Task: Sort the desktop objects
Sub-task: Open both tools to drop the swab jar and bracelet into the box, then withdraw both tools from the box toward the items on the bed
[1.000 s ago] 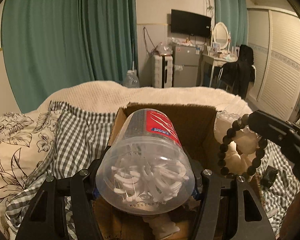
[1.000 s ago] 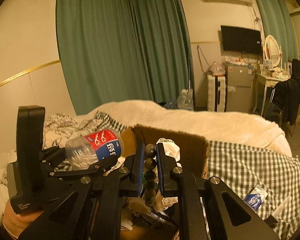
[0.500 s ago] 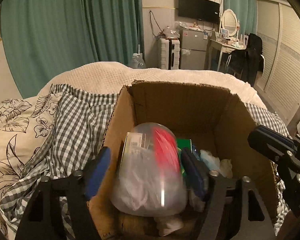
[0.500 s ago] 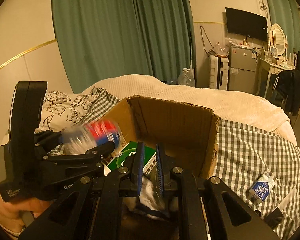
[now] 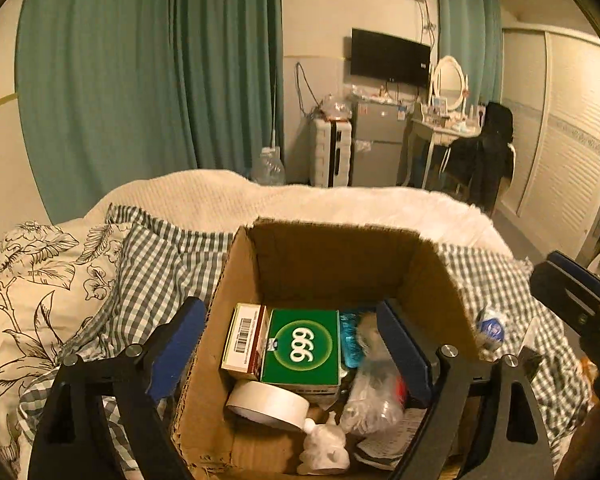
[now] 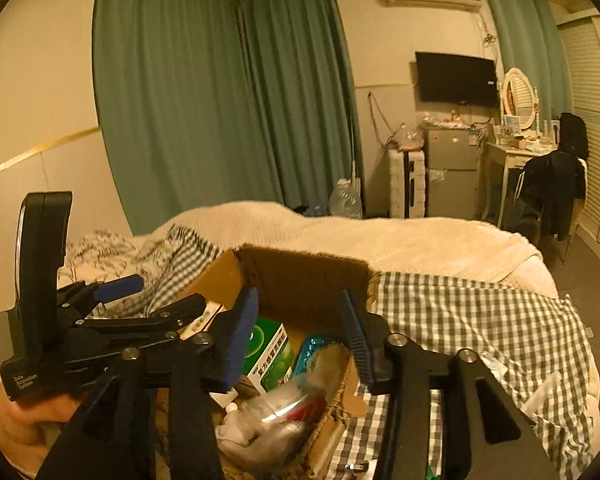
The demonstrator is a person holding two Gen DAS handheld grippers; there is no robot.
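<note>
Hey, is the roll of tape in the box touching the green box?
Cannot tell. In the left wrist view the tape roll overlaps the green box's near edge, but that could be contact or just one sitting in front.

**Jar and bracelet dropped into the box**

The clear plastic jar that sat clamped in the left gripper a second ago now lies loose in the cardboard box, blurred, beside the green carton. The jaws are opening and nothing is between them. The right gripper, earlier pinched on a dark bead bracelet, no longer carries it; its jaws are opening, empty, over the box.
</note>
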